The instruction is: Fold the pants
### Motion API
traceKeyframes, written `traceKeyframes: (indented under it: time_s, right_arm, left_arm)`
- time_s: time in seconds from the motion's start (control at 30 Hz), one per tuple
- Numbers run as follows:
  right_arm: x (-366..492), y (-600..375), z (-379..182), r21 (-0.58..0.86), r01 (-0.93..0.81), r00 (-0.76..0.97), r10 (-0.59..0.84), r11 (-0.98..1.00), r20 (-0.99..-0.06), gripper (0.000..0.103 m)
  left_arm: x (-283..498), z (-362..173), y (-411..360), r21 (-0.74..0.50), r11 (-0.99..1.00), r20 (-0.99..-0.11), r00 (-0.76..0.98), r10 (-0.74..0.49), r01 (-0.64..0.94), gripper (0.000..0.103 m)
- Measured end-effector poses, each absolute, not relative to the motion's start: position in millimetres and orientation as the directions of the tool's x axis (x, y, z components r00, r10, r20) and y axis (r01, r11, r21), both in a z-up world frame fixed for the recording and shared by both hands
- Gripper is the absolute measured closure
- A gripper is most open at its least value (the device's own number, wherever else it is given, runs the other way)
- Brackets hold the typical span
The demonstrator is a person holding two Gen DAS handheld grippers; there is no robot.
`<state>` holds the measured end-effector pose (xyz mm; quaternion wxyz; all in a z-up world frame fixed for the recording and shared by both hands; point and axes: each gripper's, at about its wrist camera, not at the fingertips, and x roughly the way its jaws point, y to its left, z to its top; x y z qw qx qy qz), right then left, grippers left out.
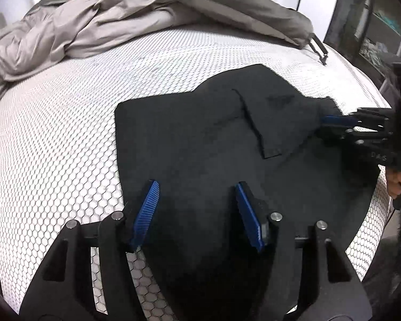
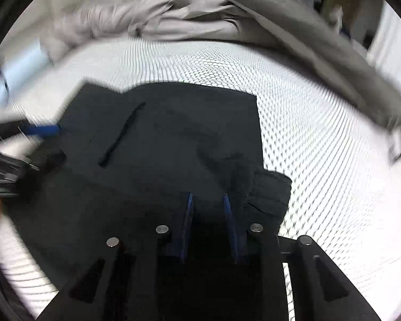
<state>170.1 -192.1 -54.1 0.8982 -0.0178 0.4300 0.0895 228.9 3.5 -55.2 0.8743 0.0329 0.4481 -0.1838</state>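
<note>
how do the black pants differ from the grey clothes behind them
The black pants lie flat, folded into a tidy block near both grippers; the grey clothes sit crumpled in a heap at the far edge. The pants are near black, while the pile is pale beige-grey with a darker olive piece on top. The open left gripper hovers over the pants; nothing touches the pile. Both rest on the same white honeycomb-pattern table.

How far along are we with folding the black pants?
Done: the black pants lie folded into a compact, mostly flat block on the honeycomb mat. In hand: nothing clearly gripped; the left gripper is open above the fabric, the right gripper narrowly open at a bunched edge. Left: flattening that edge; the grey garments remain unfolded.
</note>
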Motion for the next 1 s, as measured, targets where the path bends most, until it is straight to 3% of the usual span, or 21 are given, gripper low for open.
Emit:
traceKeyframes:
  time_s: [0.07, 0.17, 0.27, 0.4, 0.5, 0.53, 0.6, 0.73, 0.87, 1.0]
  right_arm:
    - [165.0, -188.6, -45.6, 0.044, -0.178, 0.629, 0.149, 0.983, -0.763, 0.076]
    - [165.8, -171.1, -28.5, 0.114, -0.229, 0.664, 0.241, 0.967, -0.708, 0.074]
    - [182.4, -147.7, -30.4, 0.110, -0.250, 0.660, 0.253, 0.962, -0.708, 0.072]
    - [219.1, -132.6, -59.6, 0.010, -0.216, 0.595, 0.140, 0.976, -0.791, 0.071]
    - [214.1, -161.7, -57.6, -0.059, -0.129, 0.595, 0.030, 0.990, -0.803, 0.071]
    - [210.9, -175.8, -54.8, -0.093, -0.093, 0.597, -0.020, 0.991, -0.802, 0.078]
    - [207.7, -187.8, -50.6, -0.021, -0.112, 0.592, 0.050, 0.993, -0.804, 0.079]
    - [203.3, -175.7, -30.9, 0.079, -0.129, 0.645, 0.144, 0.988, -0.750, 0.074]
    - [226.6, -149.0, -38.4, 0.113, -0.162, 0.629, 0.191, 0.980, -0.754, 0.067]
    - [230.4, -158.2, -56.0, -0.033, -0.116, 0.588, 0.042, 0.993, -0.808, 0.068]
  left_arm:
    - [230.4, -44.9, 7.1, -0.115, 0.941, -0.785, 0.552, -0.283, 0.319, 0.052]
    - [235.2, -29.1, 5.7, -0.107, 0.950, -0.736, 0.619, -0.274, 0.293, 0.052]
    - [256.0, -38.0, -4.4, -0.104, 0.961, -0.748, 0.618, -0.245, 0.255, 0.052]
    - [273.7, -59.8, -7.6, -0.094, 0.958, -0.783, 0.574, -0.239, 0.270, 0.051]
    - [270.9, -56.8, -0.7, -0.104, 0.967, -0.788, 0.574, -0.223, 0.233, 0.051]
    - [269.8, -55.1, -1.8, -0.097, 0.968, -0.789, 0.575, -0.216, 0.230, 0.051]
    - [267.0, -46.2, -6.3, -0.075, 0.970, -0.793, 0.576, -0.200, 0.233, 0.056]
    - [267.0, -20.4, -11.8, -0.157, 0.963, -0.720, 0.642, -0.264, 0.221, 0.057]
    - [290.8, -52.1, -29.2, -0.101, 0.977, -0.788, 0.584, -0.194, 0.189, 0.057]
    - [283.8, -48.5, -21.4, -0.092, 0.977, -0.780, 0.595, -0.192, 0.195, 0.058]
